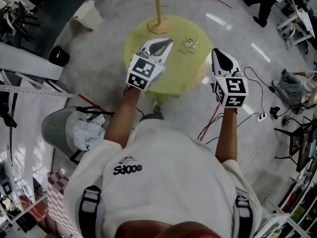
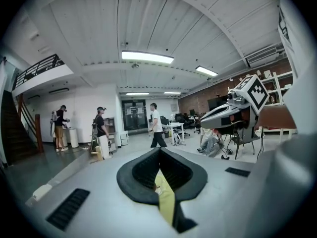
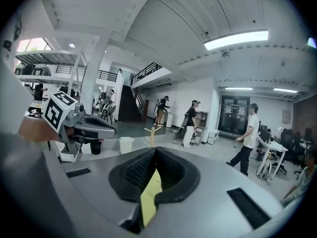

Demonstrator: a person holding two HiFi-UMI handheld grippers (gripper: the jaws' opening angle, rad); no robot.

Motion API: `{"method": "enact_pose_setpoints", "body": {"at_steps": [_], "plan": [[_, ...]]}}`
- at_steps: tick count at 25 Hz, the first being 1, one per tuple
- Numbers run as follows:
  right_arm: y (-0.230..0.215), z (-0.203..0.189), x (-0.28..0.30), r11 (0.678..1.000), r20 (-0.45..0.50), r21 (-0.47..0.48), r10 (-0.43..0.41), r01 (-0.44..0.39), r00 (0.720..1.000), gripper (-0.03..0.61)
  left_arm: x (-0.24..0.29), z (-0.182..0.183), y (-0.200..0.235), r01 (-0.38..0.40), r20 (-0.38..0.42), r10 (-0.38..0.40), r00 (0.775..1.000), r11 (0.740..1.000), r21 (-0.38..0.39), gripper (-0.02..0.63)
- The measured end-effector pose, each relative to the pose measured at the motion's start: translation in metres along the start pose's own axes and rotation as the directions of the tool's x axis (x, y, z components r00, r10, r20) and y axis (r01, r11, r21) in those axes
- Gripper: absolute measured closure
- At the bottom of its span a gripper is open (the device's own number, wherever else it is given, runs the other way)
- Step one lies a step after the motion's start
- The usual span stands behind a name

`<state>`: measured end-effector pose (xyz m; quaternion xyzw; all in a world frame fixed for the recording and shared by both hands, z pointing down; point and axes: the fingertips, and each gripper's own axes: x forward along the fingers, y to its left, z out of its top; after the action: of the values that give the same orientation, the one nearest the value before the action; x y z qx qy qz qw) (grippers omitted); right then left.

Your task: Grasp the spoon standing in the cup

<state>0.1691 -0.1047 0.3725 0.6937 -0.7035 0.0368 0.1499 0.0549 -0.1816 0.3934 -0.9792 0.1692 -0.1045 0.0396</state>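
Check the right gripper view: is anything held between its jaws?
No, the right gripper has its jaws closed together with nothing between them; only the yellow table shows through the gap below.

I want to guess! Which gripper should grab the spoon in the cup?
Probably left: the left gripper is over the table with the cup straight ahead of its jaws; the right gripper hangs at the edge.

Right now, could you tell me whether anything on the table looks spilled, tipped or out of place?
Nothing stands out: the cup and the wooden stand are both upright on the round table, and no spill shows.
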Motion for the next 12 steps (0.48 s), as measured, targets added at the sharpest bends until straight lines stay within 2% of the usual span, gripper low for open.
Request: {"method": "enact_pose_setpoints", "body": {"at_steps": [8, 12], "plan": [[-0.012, -0.016, 0.062, 0.998, -0.113, -0.029, -0.051, 0.048, 0.992, 0.557, 0.043, -0.024, 0.049, 0.063, -0.029, -0.065, 0.997, 0.997, -0.043, 0.586], [-0.010, -0.035, 0.087, 0.998, -0.183, -0.042, -0.056, 0.049, 0.982, 0.555, 0.056, -0.047, 0.066, 0.071, -0.057, -0.076, 0.995, 0.993, -0.098, 0.586]]}}
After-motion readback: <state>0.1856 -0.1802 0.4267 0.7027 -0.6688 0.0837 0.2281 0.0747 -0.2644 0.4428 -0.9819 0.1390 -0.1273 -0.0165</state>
